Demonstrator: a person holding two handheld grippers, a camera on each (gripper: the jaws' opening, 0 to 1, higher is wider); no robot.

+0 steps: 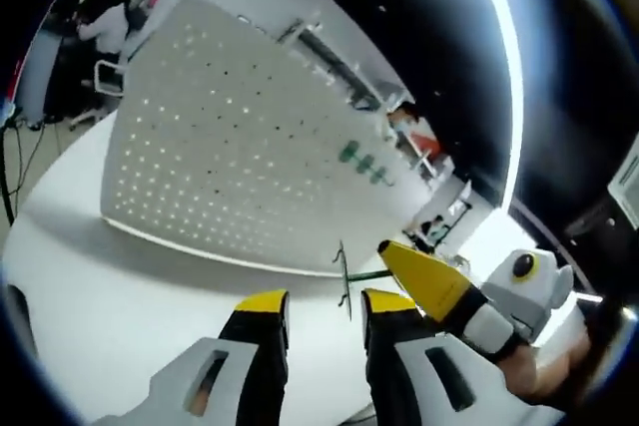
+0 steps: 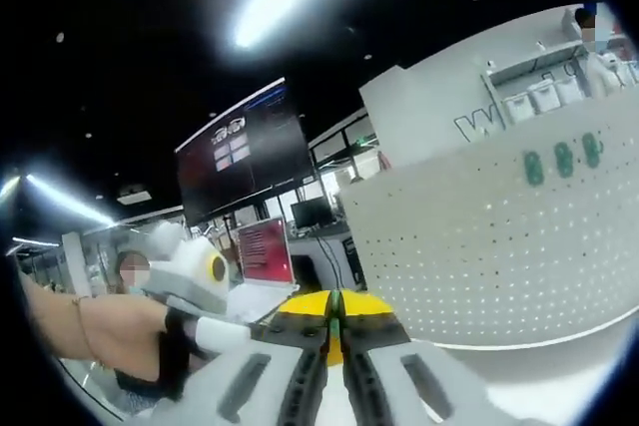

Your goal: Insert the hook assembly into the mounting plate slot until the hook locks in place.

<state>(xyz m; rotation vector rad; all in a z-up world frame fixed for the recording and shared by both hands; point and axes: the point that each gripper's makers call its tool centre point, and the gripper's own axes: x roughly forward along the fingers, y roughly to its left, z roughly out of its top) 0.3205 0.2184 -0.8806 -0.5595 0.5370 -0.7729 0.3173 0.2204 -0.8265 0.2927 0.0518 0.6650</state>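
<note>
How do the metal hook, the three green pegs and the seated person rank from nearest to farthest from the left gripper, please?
From the left gripper, in its own view:
1. Metal hook, just beyond the jaws, held by the right gripper.
2. Green pegs, on the pegboard, upper right.
3. Seated person, far upper left.

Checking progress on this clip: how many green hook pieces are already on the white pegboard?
3. The green pieces sit in a short row near one edge of the pegboard, also seen in the right gripper view. Others may be out of view.
</note>
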